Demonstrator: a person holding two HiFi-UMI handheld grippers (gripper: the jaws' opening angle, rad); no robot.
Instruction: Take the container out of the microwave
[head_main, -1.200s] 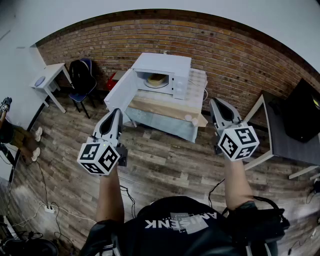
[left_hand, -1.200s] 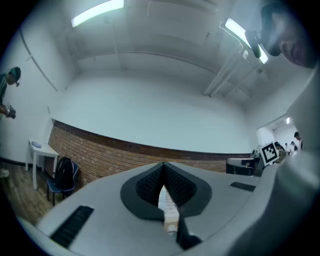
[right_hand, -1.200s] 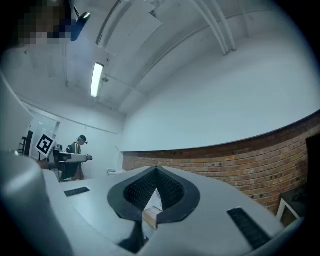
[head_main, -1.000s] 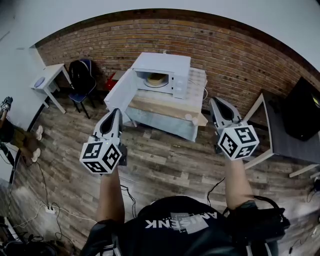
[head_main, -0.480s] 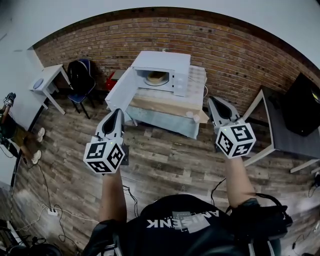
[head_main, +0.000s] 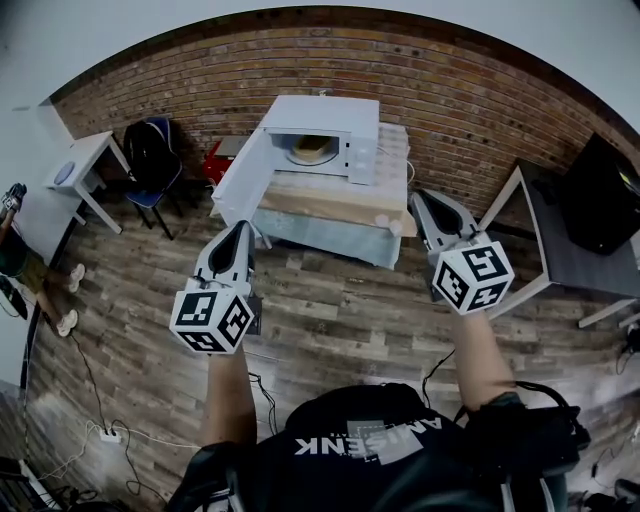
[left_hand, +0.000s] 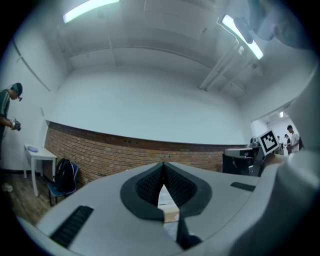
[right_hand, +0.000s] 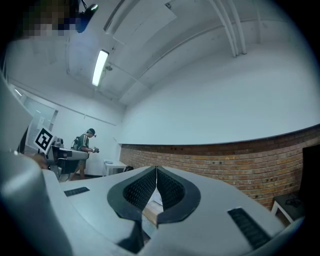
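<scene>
Brick wall (head_main: 480, 90), white side table (head_main: 85, 160), backpack (head_main: 143, 150) on blue chair (head_main: 150, 195).

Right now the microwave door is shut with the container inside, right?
No, the door is open, swung out to the left of the microwave. The head view shows it. The container is inside, as you said.

Cool, even light falls from ceiling tubes (left_hand: 240, 34); shadows are soft. Fisheye bends the brick wall (head_main: 470, 90), corners go black, my left claw (left_hand: 162, 167) blurs close up.
</scene>
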